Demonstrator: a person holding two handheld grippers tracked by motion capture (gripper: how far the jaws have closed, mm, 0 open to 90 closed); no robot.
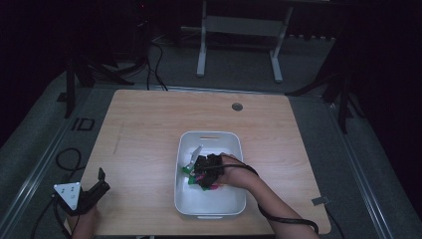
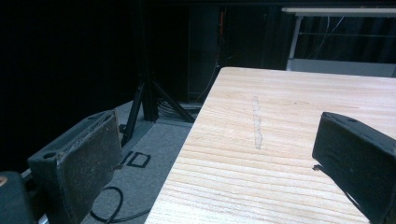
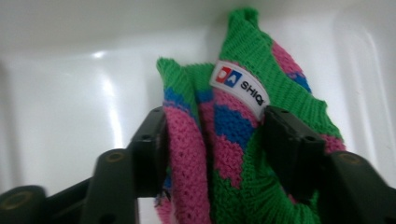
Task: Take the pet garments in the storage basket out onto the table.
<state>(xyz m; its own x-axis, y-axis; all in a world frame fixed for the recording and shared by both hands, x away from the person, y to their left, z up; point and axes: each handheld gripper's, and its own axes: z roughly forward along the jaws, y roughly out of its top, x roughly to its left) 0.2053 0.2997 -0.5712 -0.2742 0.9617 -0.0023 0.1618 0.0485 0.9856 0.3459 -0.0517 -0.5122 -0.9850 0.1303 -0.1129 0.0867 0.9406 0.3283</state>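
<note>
A white plastic bin (image 1: 209, 133) stands on the wooden table (image 1: 149, 124), right of its middle. Inside it lies a knitted cloth (image 3: 285, 88) in green, pink and blue with a white label (image 3: 240, 81). My right gripper (image 1: 201, 172) reaches down into the bin. In the right gripper view the cloth is bunched between its two black jaws, and both pads press against it (image 3: 215, 116). My left gripper (image 1: 102, 181) rests at the table's front left corner, open, with bare wood between its jaws (image 2: 215, 126).
A white piece (image 1: 196, 153) leans inside the bin by the right gripper. A round grommet (image 1: 237, 106) sits near the table's far edge. Cables (image 1: 67, 159) lie on the floor to the left, and a white frame (image 1: 239, 30) stands behind the table.
</note>
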